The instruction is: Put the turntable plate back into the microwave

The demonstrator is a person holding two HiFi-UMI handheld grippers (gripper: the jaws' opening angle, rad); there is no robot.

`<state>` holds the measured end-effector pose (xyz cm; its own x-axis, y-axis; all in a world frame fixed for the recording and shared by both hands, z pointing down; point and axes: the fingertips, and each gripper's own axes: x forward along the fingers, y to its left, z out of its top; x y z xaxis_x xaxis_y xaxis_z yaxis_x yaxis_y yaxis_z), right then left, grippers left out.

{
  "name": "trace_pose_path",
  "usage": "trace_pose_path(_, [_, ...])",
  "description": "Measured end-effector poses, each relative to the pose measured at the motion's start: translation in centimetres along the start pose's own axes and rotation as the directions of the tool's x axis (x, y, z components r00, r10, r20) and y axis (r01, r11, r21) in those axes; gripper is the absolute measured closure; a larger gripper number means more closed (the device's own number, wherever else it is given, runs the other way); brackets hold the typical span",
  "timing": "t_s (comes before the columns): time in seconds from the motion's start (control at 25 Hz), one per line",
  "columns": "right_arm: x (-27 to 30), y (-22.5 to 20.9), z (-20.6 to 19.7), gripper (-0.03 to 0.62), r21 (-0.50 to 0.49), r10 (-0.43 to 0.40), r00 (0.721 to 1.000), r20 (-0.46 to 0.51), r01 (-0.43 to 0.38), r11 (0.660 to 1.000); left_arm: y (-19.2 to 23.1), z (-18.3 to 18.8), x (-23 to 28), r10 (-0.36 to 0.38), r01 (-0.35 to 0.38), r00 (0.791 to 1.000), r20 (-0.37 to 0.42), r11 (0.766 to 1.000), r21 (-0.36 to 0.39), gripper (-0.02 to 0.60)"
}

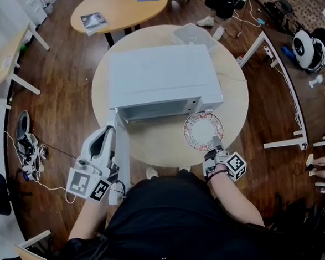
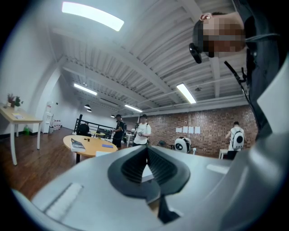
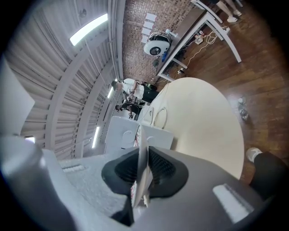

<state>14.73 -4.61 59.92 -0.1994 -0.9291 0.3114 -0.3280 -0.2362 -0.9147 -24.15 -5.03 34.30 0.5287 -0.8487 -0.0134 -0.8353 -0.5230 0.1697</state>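
Note:
The white microwave (image 1: 159, 77) stands on a round pale table (image 1: 153, 152) with its door (image 1: 124, 168) swung open toward me at the left. My right gripper (image 1: 215, 143) is shut on the near rim of the patterned turntable plate (image 1: 203, 129), which hovers in front of the microwave's right half. In the right gripper view the plate (image 3: 142, 149) shows edge-on, clamped between the pads, with the microwave (image 3: 121, 135) beyond it. My left gripper (image 1: 110, 132) lies level against the outer side of the open door. Its fingertips meet (image 2: 145, 155); I cannot tell whether anything is pinched.
A white box (image 1: 192, 35) sits on the table behind the microwave. A second, orange-topped round table (image 1: 118, 7) stands farther back. White desk legs (image 1: 288, 140) and cables are at the right, shoes (image 1: 24, 142) on the floor at the left. People stand in the background.

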Motion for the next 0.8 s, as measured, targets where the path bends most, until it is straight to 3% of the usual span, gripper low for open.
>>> trace_pose_path(0.8, [1.9, 1.9, -4.5, 0.565, -0.012, 0.041, 0.993, -0.110, -0.042, 0.999, 0.5, 0.0, -1.1, -0.006, 0.006, 1.000, 0.007, 1.000, -0.009, 0.578])
